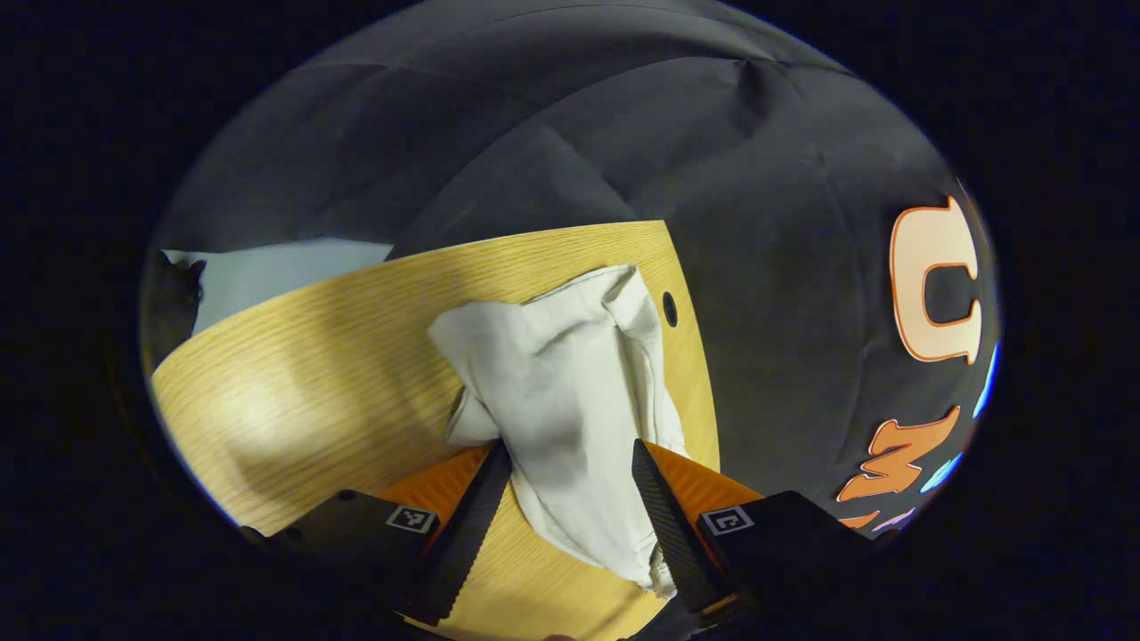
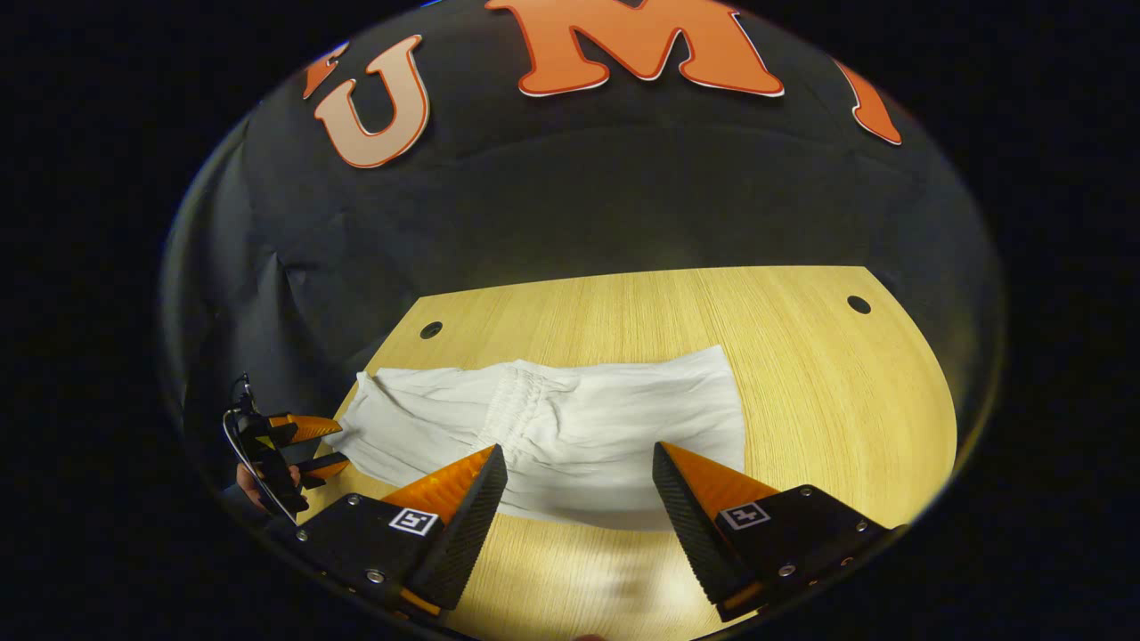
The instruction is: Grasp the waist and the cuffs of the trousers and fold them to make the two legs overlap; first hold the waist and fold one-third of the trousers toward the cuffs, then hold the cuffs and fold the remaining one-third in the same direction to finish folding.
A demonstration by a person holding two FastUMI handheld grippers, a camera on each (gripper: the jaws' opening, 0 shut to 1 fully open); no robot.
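Observation:
White trousers [image 2: 570, 427] lie flat across the wooden table [image 2: 828, 392], with the gathered elastic waist [image 2: 517, 392] resting on top near the middle. In the right gripper view my right gripper [image 2: 579, 450] hovers open over the near edge of the cloth, holding nothing. My left gripper [image 2: 312, 445], held by a hand [image 2: 254, 481], sits at the left end of the trousers. In the left gripper view the left gripper [image 1: 570, 450] is open, and its fingers straddle the narrow end of the trousers [image 1: 561, 374] without pressing on it.
The table has small round holes near its far corners [image 2: 431, 329] [image 2: 859, 304] [image 1: 670, 309]. Black cloth walls [image 2: 570, 205] close in behind and beside the table. Bare wood [image 1: 312, 374] lies to one side of the trousers.

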